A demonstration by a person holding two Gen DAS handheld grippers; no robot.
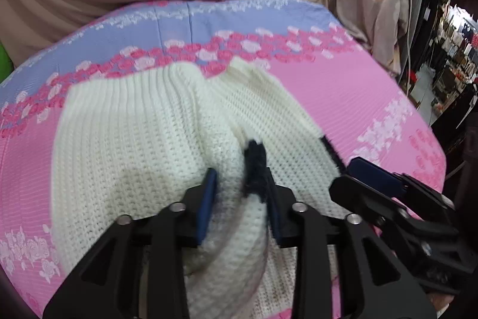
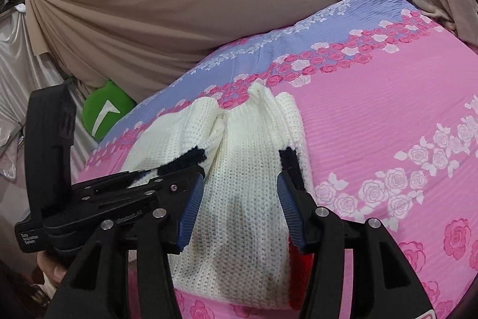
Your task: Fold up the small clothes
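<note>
A: Located sweater on the bed, cream knit, bunched at the near edge, ribbed hem toward the far side.

B: Confirmed. Noted black trim at the fold nearest the left tongs.

A: Left tongs: spread part-way, with a raised ridge of knit between the blue pads. Could not tell whether pressed firmly or merely straddling.

B: Right tongs: spread likewise, around a hanging fold of sweater. Grip pressure not determinable there either. Seen just beside each other in both views.

A: Judged step in hand: lifting the near edge with both tongs, fold not yet laid over.

B: Agreed. Next move judged to call for: closing both on the knit, carrying the edge toward the ribbed hem, keeping both sides level, releasing flat.

A: Caution: loose, stretchy knit; likely to sag or slip if held thinly.
</note>
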